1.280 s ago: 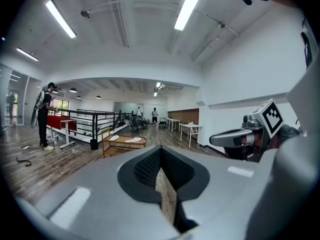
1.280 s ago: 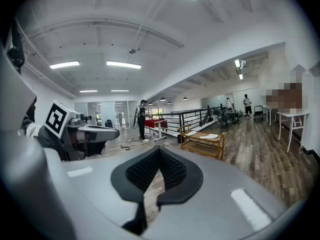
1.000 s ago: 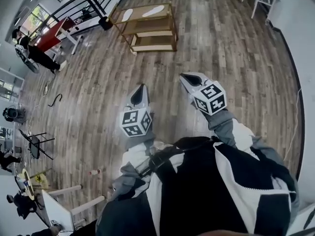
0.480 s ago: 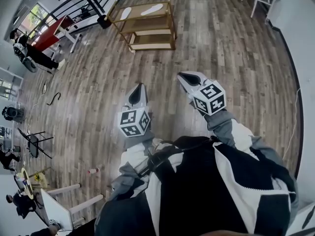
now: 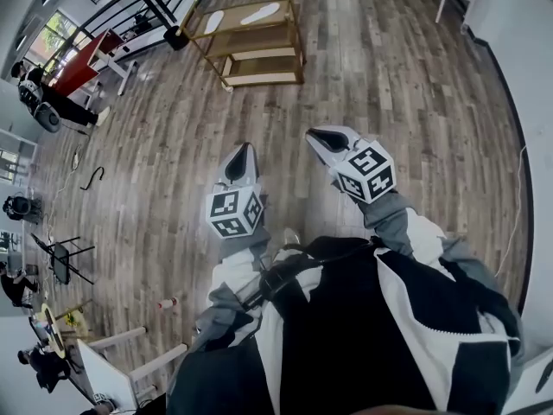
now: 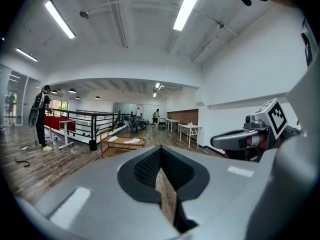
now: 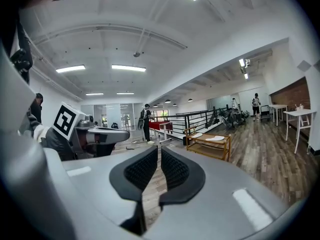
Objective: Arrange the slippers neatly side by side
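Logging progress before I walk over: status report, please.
Left hand-held gripper shut, empty. Right hand-held gripper empty, jaws just been opening, slightly apart. Two slippers lie on the wooden rack, well ahead, untouched. Only floor between.

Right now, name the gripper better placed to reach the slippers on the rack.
Probably right gripper: its jaws have just been opening, nothing between them; left gripper is shut. Both far from slippers.
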`<state>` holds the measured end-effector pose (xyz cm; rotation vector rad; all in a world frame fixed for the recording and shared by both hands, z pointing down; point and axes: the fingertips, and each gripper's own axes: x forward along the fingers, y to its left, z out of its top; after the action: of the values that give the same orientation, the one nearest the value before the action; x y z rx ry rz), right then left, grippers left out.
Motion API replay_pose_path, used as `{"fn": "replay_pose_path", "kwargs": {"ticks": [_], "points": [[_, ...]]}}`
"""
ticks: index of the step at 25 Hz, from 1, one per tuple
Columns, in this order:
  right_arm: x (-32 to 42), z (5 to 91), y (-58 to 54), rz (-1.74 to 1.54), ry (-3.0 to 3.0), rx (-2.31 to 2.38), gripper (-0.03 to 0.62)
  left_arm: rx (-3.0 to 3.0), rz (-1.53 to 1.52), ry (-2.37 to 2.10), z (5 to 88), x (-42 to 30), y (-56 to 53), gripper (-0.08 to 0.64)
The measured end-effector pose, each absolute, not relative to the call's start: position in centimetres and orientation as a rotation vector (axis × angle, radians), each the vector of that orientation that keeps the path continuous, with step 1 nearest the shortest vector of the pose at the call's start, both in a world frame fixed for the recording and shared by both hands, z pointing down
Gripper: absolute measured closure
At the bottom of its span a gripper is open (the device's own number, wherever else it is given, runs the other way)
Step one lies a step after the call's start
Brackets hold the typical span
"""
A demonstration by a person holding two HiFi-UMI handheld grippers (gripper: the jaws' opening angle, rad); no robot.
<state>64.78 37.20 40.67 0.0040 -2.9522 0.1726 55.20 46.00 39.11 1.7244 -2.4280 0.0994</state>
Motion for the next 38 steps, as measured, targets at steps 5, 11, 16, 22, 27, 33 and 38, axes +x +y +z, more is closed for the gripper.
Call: {"fn": "replay_pose_path", "kwargs": {"ticks": [5, 11, 16, 22, 27, 33, 38], "points": [[63.1, 41.1, 37.2, 0.175, -2.929, -0.010, 0.558, 1.755, 0.098, -2.397, 39.4, 53.5, 45.0, 0.555], [60.0, 41.5, 35.7, 0.188, -2.918, 0.045, 0.534, 1.812, 0.095, -2.364, 39.4, 50.7, 43.0, 0.555], [55.8, 41.2, 35.7, 0.176, -2.924, 0.084, 0.528, 1.831, 0.083, -2.355, 39.3, 46.5, 43.0, 0.555], [50.8, 40.8, 35.5, 0.140, -2.929, 0.174, 0.589, 1.874, 0.062, -2.329, 39.4, 41.1, 42.7, 0.555], [46.5, 41.4, 36.3, 0.121, -2.901, 0.216, 0.589, 1.898, 0.049, -2.292, 40.9, 36.8, 43.3, 0.555], [42.2, 41.5, 38.0, 0.003, -2.868, 0.210, 0.589, 1.880, 0.019, -2.297, 42.5, 32.6, 45.1, 0.555], [40.0, 42.1, 37.5, 0.029, -2.851, 0.185, 0.589, 1.865, 0.017, -2.273, 43.5, 30.9, 44.5, 0.555]]}}
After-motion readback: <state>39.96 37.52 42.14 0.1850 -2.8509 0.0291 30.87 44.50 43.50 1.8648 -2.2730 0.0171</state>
